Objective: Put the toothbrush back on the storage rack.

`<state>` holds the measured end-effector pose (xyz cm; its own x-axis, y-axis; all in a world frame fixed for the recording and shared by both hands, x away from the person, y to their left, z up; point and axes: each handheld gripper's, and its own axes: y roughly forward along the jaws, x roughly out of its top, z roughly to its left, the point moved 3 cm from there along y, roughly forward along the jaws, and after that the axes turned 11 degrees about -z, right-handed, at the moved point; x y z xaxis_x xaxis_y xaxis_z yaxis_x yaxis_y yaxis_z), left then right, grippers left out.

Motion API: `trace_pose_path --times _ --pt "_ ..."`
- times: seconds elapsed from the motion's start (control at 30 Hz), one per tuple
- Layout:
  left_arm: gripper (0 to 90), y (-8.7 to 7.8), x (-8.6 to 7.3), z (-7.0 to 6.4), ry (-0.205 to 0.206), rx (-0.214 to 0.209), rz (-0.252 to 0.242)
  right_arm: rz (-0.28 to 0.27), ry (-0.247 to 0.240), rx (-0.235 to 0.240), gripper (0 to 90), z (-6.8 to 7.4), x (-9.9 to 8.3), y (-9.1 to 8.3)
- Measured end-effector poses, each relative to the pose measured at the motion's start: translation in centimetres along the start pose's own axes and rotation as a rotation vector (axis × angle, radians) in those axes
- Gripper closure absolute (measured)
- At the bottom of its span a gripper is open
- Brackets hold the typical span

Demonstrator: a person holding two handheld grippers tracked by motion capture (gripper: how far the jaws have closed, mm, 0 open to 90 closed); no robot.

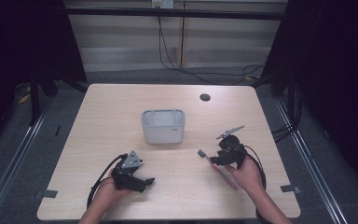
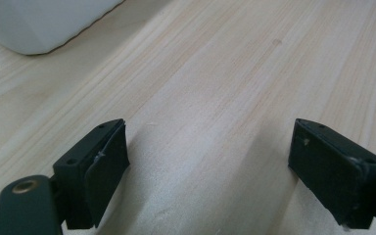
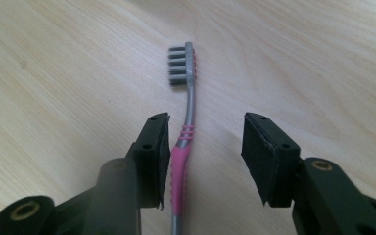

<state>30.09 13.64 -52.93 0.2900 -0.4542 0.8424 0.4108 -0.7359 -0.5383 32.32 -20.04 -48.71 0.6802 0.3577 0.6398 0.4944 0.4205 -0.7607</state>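
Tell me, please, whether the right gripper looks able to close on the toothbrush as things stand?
Probably yes. The right gripper is open, and the toothbrush lies flat on the table with its pink handle between the jaws, close against one of them. Nothing sits in the gap to block closing.

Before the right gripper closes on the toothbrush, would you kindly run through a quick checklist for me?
1. Right gripper open: ok, jaws stand apart.
2. Toothbrush between the jaws: ok, though its pink handle lies close to the left jaw in the right gripper view, not centred.
3. Toothbrush flat on the table: ok, bristles face sideways.
4. Jaws low enough to grip: cannot tell.
5. Left gripper out of the way: ok, open over bare table.
6. Bin upright and apart from the toothbrush: ok.
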Motion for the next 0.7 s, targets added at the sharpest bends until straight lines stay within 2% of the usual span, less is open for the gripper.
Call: trace_pose_path --times 0.27,0.47,0.7 --pt "14.0 0.0 0.0 0.0 0.0 -0.002 0.0 0.044 -0.014 0.019 58.0 0.8 0.2 1.1" --pt "13.6 0.0 0.0 0.0 -0.004 -0.001 -0.005 0.073 -0.035 0.018 59.4 1.1 0.3 1.7" --pt "13.4 0.0 0.0 0.0 -0.001 -0.001 0.0 0.088 -0.036 0.003 62.0 0.9 0.3 2.2"
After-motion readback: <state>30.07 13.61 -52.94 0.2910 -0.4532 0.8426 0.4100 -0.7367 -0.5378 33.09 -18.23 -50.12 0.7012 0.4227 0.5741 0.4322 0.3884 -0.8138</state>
